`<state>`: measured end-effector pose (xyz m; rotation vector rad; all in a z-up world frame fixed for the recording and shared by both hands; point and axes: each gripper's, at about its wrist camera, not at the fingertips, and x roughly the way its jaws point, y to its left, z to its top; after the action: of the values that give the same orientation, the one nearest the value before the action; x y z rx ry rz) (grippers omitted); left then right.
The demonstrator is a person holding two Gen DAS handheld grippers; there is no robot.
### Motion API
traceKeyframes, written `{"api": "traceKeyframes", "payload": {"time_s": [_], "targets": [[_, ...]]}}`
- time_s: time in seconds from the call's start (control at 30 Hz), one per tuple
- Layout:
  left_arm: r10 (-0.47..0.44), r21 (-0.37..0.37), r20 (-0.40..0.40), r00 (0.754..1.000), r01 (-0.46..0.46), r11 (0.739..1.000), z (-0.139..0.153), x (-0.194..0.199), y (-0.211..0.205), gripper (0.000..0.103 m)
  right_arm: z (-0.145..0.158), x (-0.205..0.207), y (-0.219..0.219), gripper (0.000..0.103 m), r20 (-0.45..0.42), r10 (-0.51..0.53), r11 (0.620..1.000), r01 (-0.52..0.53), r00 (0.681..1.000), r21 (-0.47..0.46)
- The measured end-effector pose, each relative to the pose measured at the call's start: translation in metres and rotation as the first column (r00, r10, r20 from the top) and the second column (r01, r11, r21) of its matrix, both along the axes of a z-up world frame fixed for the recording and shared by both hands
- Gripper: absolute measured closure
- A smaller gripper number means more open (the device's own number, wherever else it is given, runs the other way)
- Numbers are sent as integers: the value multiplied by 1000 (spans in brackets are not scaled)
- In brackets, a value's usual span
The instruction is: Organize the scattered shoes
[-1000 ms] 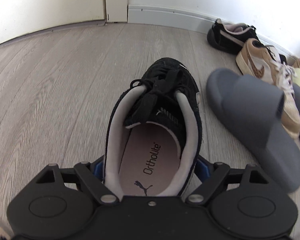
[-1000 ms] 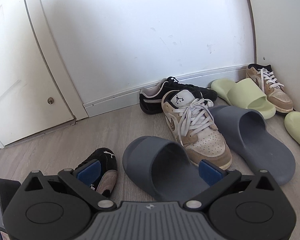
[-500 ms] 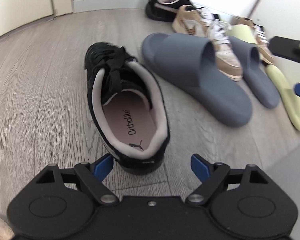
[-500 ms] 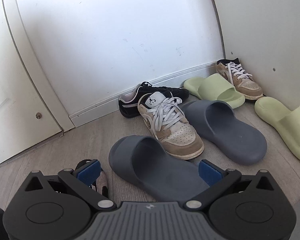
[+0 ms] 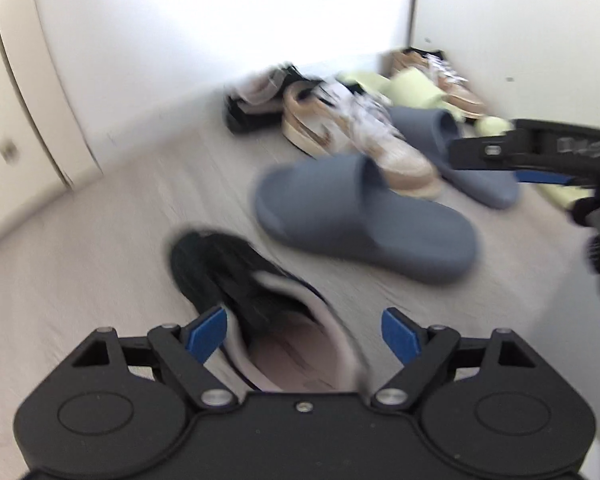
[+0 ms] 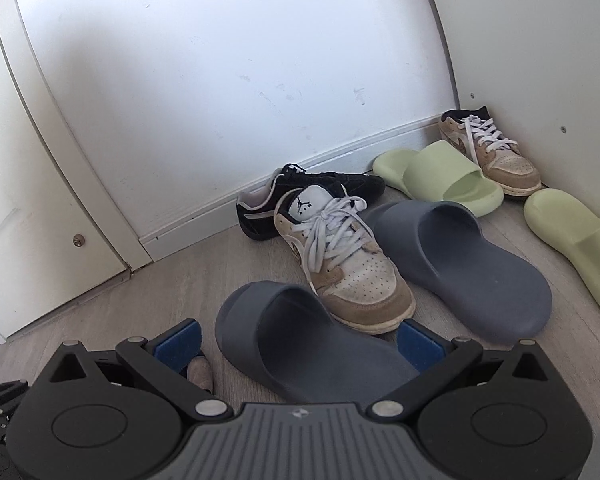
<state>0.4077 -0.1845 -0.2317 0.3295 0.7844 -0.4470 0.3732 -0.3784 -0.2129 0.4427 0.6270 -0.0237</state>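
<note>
Grey wood-look floor (image 6: 228,264), white door (image 6: 40,184) at left. Left gripper (image 5: 306,330): jaws spread around black Puma sneaker (image 5: 236,276), not clamping. Right gripper (image 6: 300,342): jaws apart over grey slide (image 6: 300,340). Tan sneaker (image 6: 352,264) just beyond; green slides (image 6: 440,176) by corner.

Two grey slides (image 6: 308,344), two green slides (image 6: 440,176), two tan sneakers (image 6: 352,264), two black sneakers (image 6: 320,184).

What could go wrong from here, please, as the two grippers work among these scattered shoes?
The right gripper is open over the near grey slide, whose strap touches the tan sneaker; lifting it may drag that sneaker. The left gripper is open around the black sneaker with the view blurred, so closing now could miss. The two grippers are close and might collide.
</note>
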Motion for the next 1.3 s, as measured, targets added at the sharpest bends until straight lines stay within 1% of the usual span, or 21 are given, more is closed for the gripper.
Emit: {"api": "traceKeyframes", "payload": {"time_s": [0.07, 0.1, 0.17, 0.23, 0.3, 0.4, 0.53, 0.63, 0.7, 0.77, 0.83, 0.87, 0.93, 0.97, 1.0, 1.03, 1.07, 1.1, 1.17, 1.27, 1.3], "targets": [[22, -15, 58, 998, -21, 1000, 6, 11, 1, 18, 4, 7, -8, 0, 32, 74, 997, -74, 997, 2], [51, -39, 105, 993, -47, 998, 11, 19, 3, 18, 5, 11, -11, 0, 46, 117, 993, -117, 992, 2], [97, -53, 137, 986, -91, 994, 13, 33, -1, 18, 7, 16, -18, 0, 63, 191, 981, -192, 980, 6], [128, -57, 161, 979, -120, 991, 13, 50, -8, 17, 7, 20, -21, 0, 75, 233, 972, -235, 970, 23], [127, -44, 180, 976, -121, 992, 10, 69, -18, 17, 6, 23, -21, 0, 82, 272, 961, -275, 959, 31], [116, -22, 218, 969, -114, 993, 0, 95, -33, 17, 1, 29, -15, 0, 74, 293, 955, -295, 953, 15], [42, 69, 312, 949, -67, 995, -26, 151, -69, 17, -14, 36, -16, 0, 43, 306, 951, -308, 951, 36], [-40, 121, 296, 954, 4, 993, -43, 197, -91, 17, -26, 40, -22, 0, 23, 310, 949, -310, 951, 61], [-90, 163, 295, 951, 42, 986, -54, 222, -104, 17, -35, 44, -27, 0, 8, 313, 947, -313, 950, 76], [-134, 216, 298, 945, 70, 974, -64, 244, -115, 17, -41, 48, -32, 0, -3, 309, 948, -308, 951, 77], [-186, 286, 292, 938, 100, 953, -79, 268, -128, 17, -47, 55, -40, 0, -9, 299, 950, -298, 954, 91], [-217, 310, 294, 931, 122, 943, -85, 278, -133, 17, -50, 58, -44, 0, -11, 294, 951, -292, 956, 98], [-248, 329, 299, 922, 144, 933, -90, 288, -138, 16, -54, 63, -53, 0, -12, 283, 954, -280, 959, 111], [-278, 335, 294, 914, 173, 926, -92, 292, -138, 15, -56, 65, -57, 0, -13, 278, 954, -275, 960, 115], [-307, 342, 290, 906, 202, 918, -94, 296, -139, 13, -57, 66, -60, 0, -13, 275, 955, -272, 961, 114], [-326, 346, 282, 902, 221, 912, -95, 299, -139, 11, -57, 66, -63, 0, -13, 272, 957, -269, 962, 113], [-344, 350, 275, 898, 240, 905, -97, 302, -138, 11, -58, 67, -66, 0, -16, 268, 958, -265, 963, 113], [-371, 368, 257, 892, 265, 891, -102, 306, -140, 9, -60, 67, -68, 0, -22, 266, 958, -261, 964, 115], [-386, 388, 257, 886, 272, 881, -105, 309, -143, 7, -62, 67, -71, 0, -33, 262, 960, -256, 965, 116], [-381, 369, 244, 892, 279, 887, -102, 315, -142, 6, -65, 69, -69, 0, -51, 262, 961, -256, 964, 101], [-374, 356, 253, 892, 274, 894, -103, 314, -139, 9, -65, 69, -68, 0, -53, 262, 962, -256, 964, 97]]}}
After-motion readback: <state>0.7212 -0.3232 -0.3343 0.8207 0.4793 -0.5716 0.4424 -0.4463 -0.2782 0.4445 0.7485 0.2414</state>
